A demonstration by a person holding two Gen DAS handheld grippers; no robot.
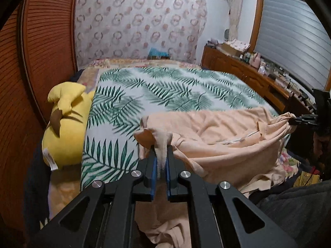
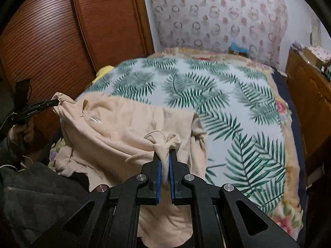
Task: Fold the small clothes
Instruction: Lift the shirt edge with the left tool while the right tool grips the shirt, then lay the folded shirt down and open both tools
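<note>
A peach-coloured garment (image 1: 219, 136) is stretched between both grippers over the near edge of a bed with a palm-leaf cover (image 1: 165, 91). My left gripper (image 1: 161, 147) is shut on one bunched corner of it. My right gripper (image 2: 165, 152) is shut on the opposite bunched corner, where a drawstring loops out. The garment (image 2: 128, 128) hangs partly on the cover (image 2: 227, 95) and partly off the near edge. Each gripper shows at the other view's side: the right gripper (image 1: 298, 122) and the left gripper (image 2: 52, 103), both pinching cloth.
A yellow plush toy (image 1: 64, 124) lies at the bed's left side by a slatted wooden wardrobe door (image 1: 41, 47). A wooden sideboard (image 1: 248, 72) with small items runs along the right under a shuttered window. A hand (image 2: 22, 132) and dark clothing (image 2: 39, 198) are near.
</note>
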